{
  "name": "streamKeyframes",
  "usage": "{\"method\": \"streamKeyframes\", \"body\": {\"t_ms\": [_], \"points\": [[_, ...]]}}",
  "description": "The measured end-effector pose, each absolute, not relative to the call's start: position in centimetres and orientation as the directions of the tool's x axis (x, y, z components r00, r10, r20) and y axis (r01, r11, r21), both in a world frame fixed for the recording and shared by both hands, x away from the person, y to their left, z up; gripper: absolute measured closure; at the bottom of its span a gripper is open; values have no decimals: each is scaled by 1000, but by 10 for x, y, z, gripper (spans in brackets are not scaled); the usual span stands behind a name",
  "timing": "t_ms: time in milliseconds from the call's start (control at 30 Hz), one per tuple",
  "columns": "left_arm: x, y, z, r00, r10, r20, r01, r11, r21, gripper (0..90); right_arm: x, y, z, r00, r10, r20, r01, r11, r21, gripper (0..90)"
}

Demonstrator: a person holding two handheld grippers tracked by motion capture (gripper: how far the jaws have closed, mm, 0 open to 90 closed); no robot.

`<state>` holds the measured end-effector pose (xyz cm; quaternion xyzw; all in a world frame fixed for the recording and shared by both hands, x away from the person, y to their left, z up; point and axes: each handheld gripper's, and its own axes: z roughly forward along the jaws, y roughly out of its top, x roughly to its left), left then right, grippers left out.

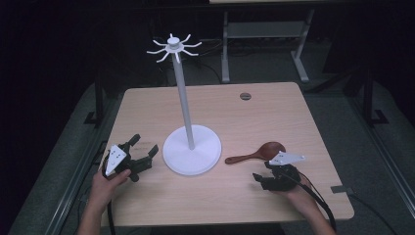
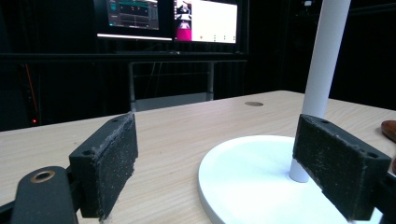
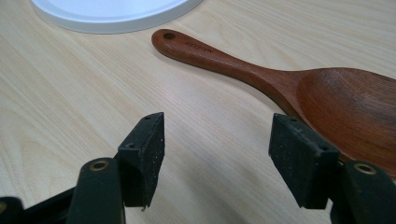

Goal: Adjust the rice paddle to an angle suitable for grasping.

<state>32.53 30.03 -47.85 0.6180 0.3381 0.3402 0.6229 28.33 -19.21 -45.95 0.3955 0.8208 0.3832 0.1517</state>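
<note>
A: What lies on the desk (image 1: 147,210)?
B: One brown wooden spoon (image 1: 258,153), flat, just right of one white stand (image 1: 191,149) — round base, tall pole, eight hooks on top.
A: And the grippers?
B: Two. The right gripper (image 3: 217,149) sits just beside the spoon's bowl, jaws wide, holding nothing. The left gripper (image 1: 143,150) rests left of the base — jaws wide, empty too.

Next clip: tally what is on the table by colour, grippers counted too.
White: 1, the hook stand
Brown: 1, the wooden spoon
Black: 2, the left gripper and the right gripper, both with jaws open
Total: 4
</note>
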Motion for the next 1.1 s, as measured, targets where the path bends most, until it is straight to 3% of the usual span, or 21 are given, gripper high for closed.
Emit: {"method": "streamKeyframes", "body": {"t_ms": [100,300,333,500,733,1100], "points": [[325,300,-479,539,842,0,-7,5,1000,134,284,-193,-460,-643,763,63,534,388,752,375],[325,301,-478,535,845,-1,-4,4,1000,134,286,-194,-460,-646,758,89,535,367,761,497],[325,301,-478,533,846,-3,-2,4,1000,134,287,-196,-459,-659,746,95,524,364,770,566],[325,301,-478,531,847,-2,-3,4,1000,134,290,-195,-460,-676,730,101,507,361,783,661],[325,302,-478,535,845,-8,-3,12,1000,134,300,-185,-461,-698,708,108,471,340,814,896],[325,301,-478,535,845,-2,-4,5,1000,134,309,-163,-464,-754,639,149,428,308,850,897]]}}
